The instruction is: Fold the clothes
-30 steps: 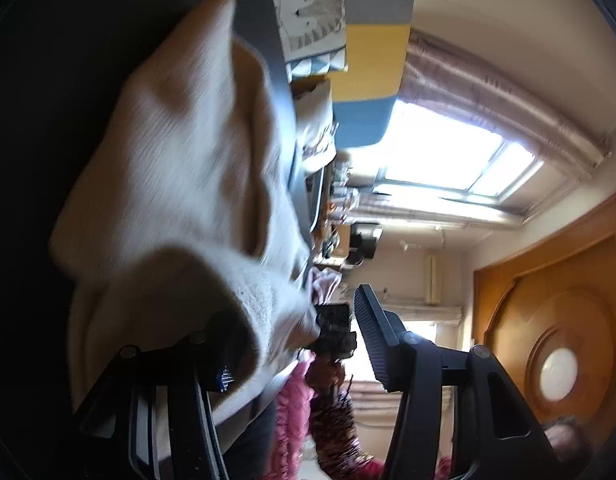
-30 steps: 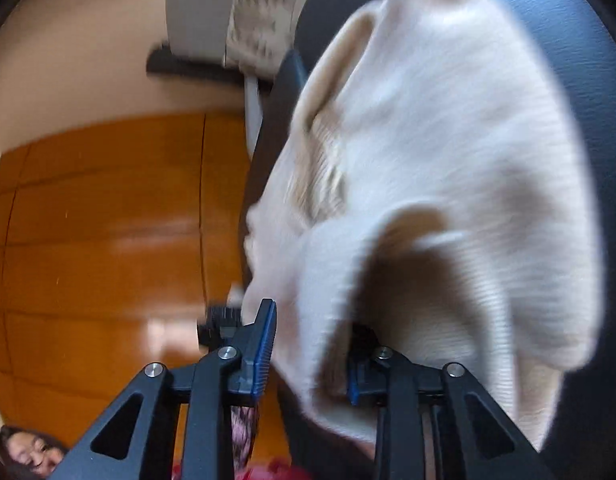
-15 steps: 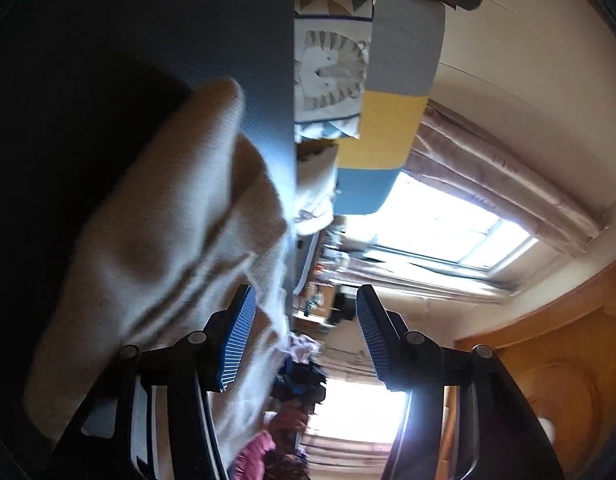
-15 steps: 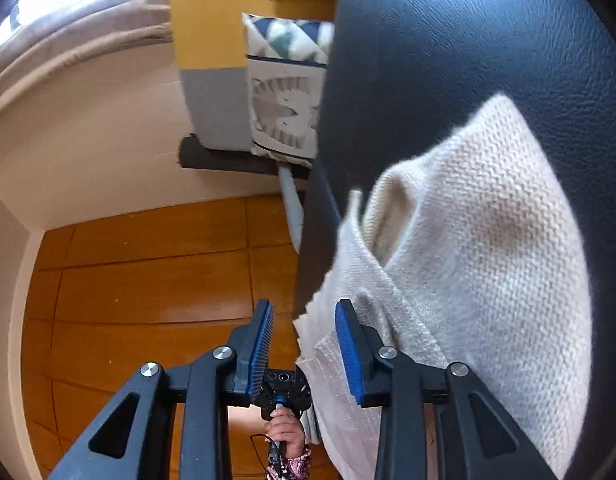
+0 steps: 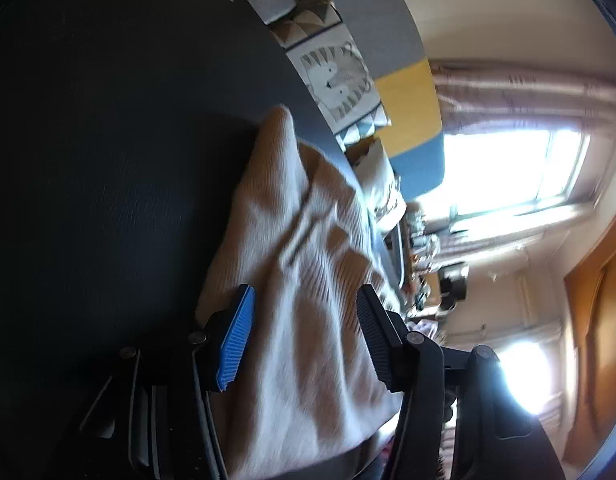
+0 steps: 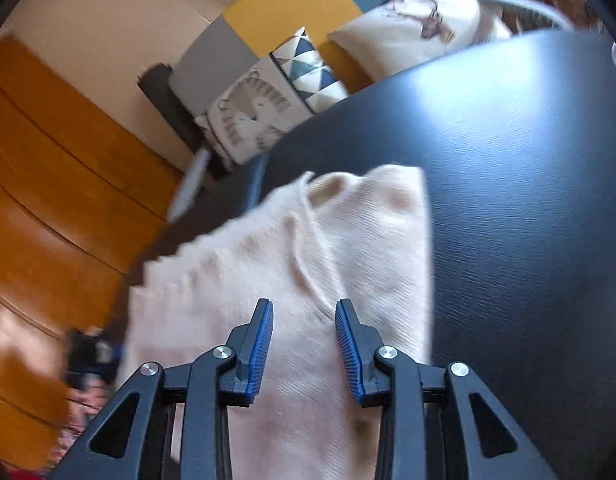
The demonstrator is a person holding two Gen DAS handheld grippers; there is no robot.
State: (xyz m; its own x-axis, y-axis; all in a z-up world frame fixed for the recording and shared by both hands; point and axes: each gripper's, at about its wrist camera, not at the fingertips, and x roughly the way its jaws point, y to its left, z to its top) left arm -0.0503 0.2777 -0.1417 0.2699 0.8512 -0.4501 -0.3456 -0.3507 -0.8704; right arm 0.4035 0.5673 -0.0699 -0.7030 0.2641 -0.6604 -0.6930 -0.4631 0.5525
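Lying rumpled on the dark leather-look surface [image 5: 108,160], right at its edge: the cream knit garment [image 5: 308,280], and taking that as the landmark for everything else. Getting cut off at the bottom of both views, so not showing how far it reaches toward the camera. Blurring a lot too, folds hard to make out.

Sitting left of the garment in the right wrist view: orange wood panelling [image 6: 48,200], plus a smeared dark shape low down, impossible to identify. Resting beyond the garment, past the surface's far edge: a lion-print cushion [image 6: 252,116] against a grey, yellow and blue sofa [image 6: 292,4]. Glaring off to the garment's right in the left wrist view: a blown-out window [image 5: 503,168] with curtains.

Hovering over the garment, tilted downward: left gripper [image 5: 304,336], fingers spread with knit showing between, not pinching. Doing the same: right gripper [image 6: 304,340], fingers parted and pressing on nothing.
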